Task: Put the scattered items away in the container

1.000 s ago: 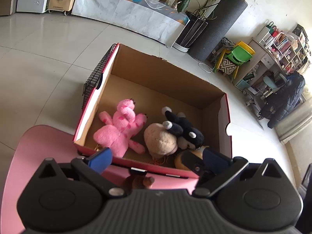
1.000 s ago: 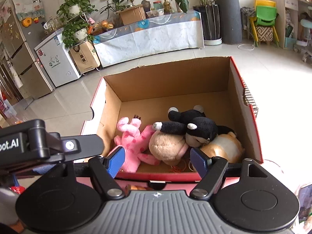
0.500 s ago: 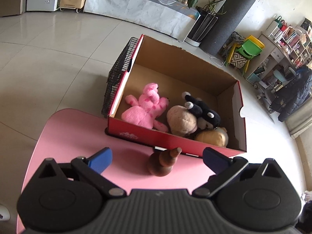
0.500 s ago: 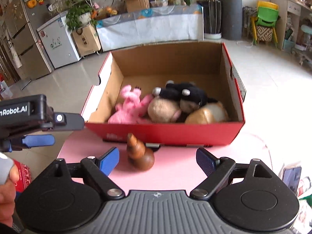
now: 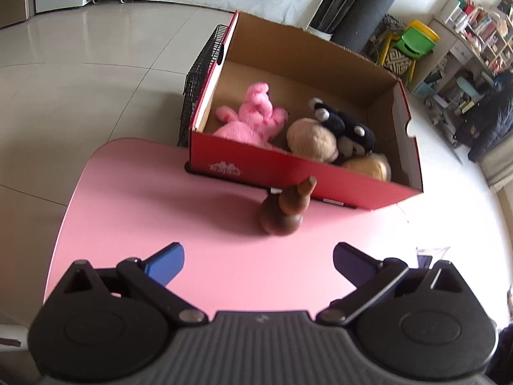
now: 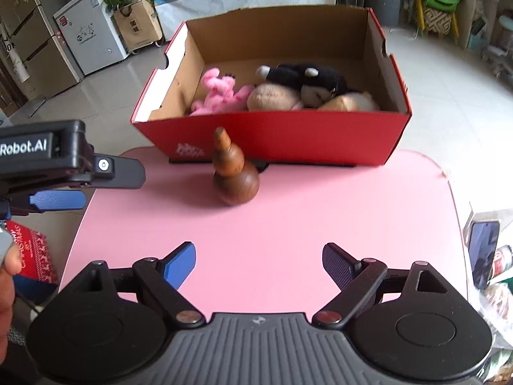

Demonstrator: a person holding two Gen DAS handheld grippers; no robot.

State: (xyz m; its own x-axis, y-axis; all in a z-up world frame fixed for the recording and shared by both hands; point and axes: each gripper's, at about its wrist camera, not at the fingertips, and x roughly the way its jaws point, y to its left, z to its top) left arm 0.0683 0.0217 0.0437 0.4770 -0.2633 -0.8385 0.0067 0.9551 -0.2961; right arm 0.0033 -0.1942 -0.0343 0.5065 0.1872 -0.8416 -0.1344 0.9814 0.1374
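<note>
A red cardboard box (image 6: pixel 282 134) with a plain brown inside stands at the far edge of the smooth pink table (image 6: pixel 288 224). The box is the reference point for what follows.

Inside the box, four soft toys lie along the near wall:
- a fuzzy pink plush (image 5: pixel 253 115) at the left end;
- a rounded beige plush (image 5: pixel 311 139) next to it, touching it;
- a black plush with white tips (image 5: pixel 346 125) lying over and behind the beige one;
- a tan plush (image 5: pixel 368 166) at the right end, partly hidden by the wall.

Just in front of the box's near wall, on the table, stands a glossy dark-brown wooden gourd (image 6: pixel 234 176): a round lower bulb, a smaller upper bulb and a narrow stem. It tilts slightly and is outside the box.

A black wire grid (image 5: pixel 202 73) stands against the box's left outer side.

The left gripper (image 5: pixel 256 264) is over the table on the near side of the gourd, its blue-padded jaws spread wide and empty. The right gripper (image 6: pixel 258 263) is likewise short of the gourd, jaws spread wide, nothing between them.
</note>
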